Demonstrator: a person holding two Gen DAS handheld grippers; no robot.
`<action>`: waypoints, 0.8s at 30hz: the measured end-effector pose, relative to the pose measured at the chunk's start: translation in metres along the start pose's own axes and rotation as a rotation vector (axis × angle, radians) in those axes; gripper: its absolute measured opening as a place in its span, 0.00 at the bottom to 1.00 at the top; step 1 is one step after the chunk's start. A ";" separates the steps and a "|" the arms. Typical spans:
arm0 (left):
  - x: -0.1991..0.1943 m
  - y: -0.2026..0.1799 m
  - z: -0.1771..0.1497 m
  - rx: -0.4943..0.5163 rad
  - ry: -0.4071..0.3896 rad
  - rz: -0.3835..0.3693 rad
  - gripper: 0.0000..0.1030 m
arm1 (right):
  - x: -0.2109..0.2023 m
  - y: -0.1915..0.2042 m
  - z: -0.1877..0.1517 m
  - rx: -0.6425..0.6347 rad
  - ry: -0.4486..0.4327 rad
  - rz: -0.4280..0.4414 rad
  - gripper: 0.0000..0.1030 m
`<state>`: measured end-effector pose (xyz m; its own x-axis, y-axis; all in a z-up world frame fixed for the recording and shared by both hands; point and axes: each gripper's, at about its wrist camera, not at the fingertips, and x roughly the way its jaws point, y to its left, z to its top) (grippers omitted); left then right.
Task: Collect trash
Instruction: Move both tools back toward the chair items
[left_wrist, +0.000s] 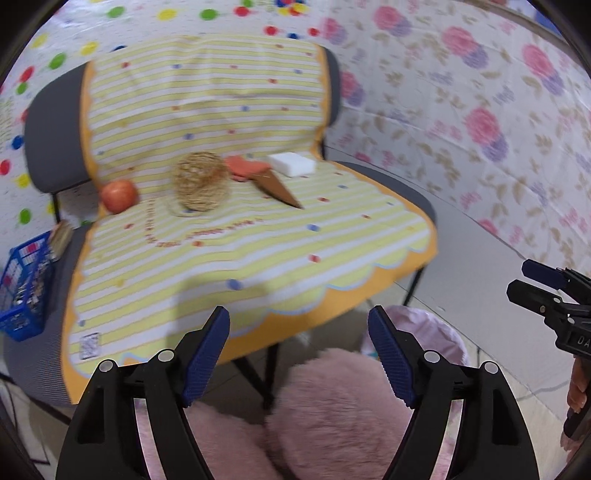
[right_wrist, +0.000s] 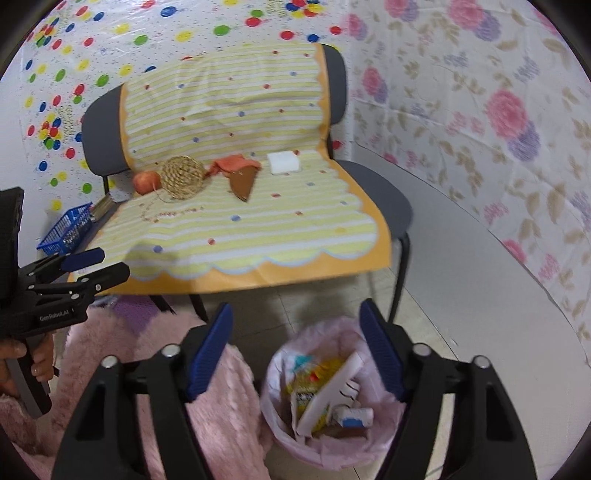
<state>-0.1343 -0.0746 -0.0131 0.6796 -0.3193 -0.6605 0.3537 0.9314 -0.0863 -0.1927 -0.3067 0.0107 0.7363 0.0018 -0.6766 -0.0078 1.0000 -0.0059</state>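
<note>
Nearest the right wrist lens, the right tool (right_wrist: 295, 347) hangs released, its ridged blue pads spread wide and gripping nothing, directly above the trash bin (right_wrist: 280, 373). Readable writing is limited to "GenRobot.AI" on the black body of the left tool (right_wrist: 94, 266), seen at the left of that view; its tips look slightly parted, with nothing between them. From its own camera the left tool (left_wrist: 299, 350) is likewise released, pads wide apart.

Trash bin: round, lined with a thin pale pink bag, standing on the tiled floor just in front of the chair (right_wrist: 373, 192). Inside lie a flat white board tilted on edge, yellow wrappers and a small white-and-blue carton; their print is too blurred to read.

Uncollected items rest on the seat: a brown cardboard cone (left_wrist: 279, 186) touching a crumpled orange cloth (left_wrist: 243, 168), a white foam block (left_wrist: 291, 164) just beside them, a woven rattan ball (left_wrist: 201, 181) and a red apple (left_wrist: 118, 195) to the left.

Seat and backrest are draped with a yellow-striped, orange-bordered sheet (left_wrist: 258, 251) bearing a small QR square, unreadable. A fluffy pink rug (left_wrist: 332, 413) lies below; a blue mesh basket (left_wrist: 22, 291) sits at the left.
</note>
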 end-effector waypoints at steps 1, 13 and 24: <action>0.000 0.006 0.002 -0.013 -0.004 0.011 0.75 | 0.003 0.004 0.003 -0.007 -0.001 0.008 0.57; -0.002 0.060 0.036 -0.100 -0.034 0.141 0.75 | 0.054 0.033 0.059 -0.049 -0.014 0.157 0.57; 0.041 0.095 0.073 -0.138 -0.067 0.249 0.85 | 0.120 0.043 0.112 -0.056 -0.007 0.199 0.67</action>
<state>-0.0260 -0.0116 0.0056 0.7768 -0.0844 -0.6241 0.0829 0.9961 -0.0316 -0.0288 -0.2629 0.0112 0.7214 0.1999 -0.6630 -0.1914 0.9777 0.0865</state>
